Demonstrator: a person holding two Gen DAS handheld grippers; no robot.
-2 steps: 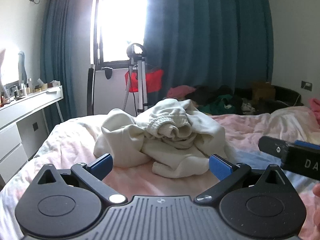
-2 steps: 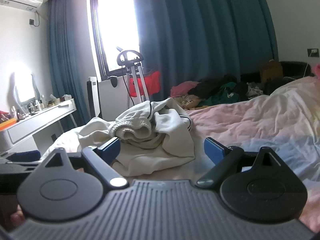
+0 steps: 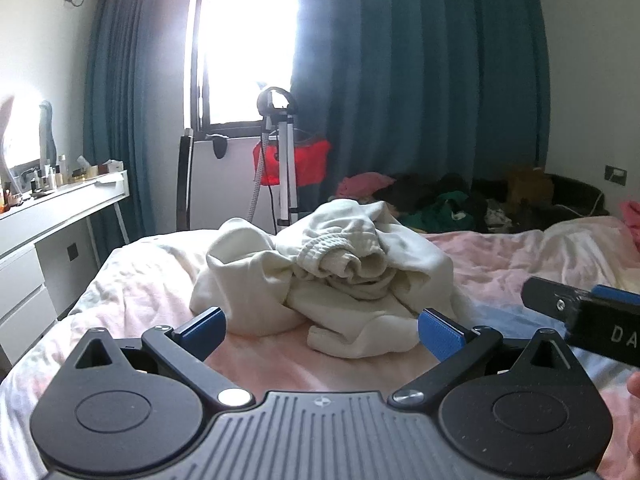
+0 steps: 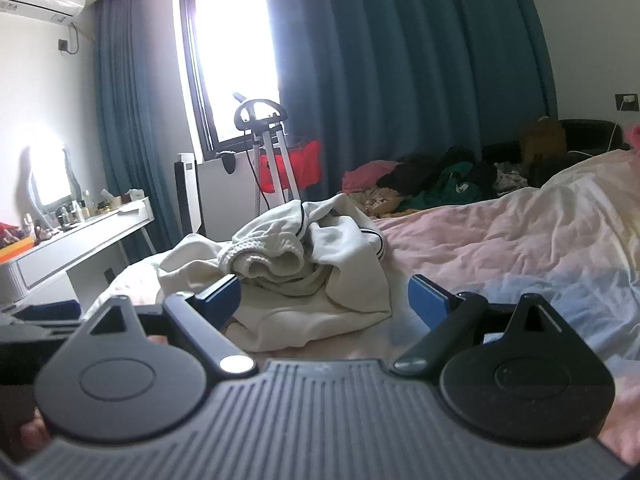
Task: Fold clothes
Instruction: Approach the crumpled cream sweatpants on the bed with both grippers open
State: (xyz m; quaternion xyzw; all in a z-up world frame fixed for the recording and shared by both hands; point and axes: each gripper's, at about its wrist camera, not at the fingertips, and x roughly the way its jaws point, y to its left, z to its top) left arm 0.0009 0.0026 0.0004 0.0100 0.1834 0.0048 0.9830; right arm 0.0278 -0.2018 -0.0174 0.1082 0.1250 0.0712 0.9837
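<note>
Cream sweatshirt was just sitting crumpled in a heap on the pink bedspread. Left gripper and right gripper were both spread wide, holding nothing, just short of it.

Daylight blows out the far window and a mirror at left; fisheye edges bend, and the right view's near foreground blurs.

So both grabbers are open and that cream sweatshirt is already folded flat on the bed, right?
Not quite. The cream sweatshirt isn't folded flat; it lies in a crumpled heap on the bed, as the left wrist view shows. The rest holds: the left gripper and the right gripper both have their fingers spread open, neither holding anything.
</note>
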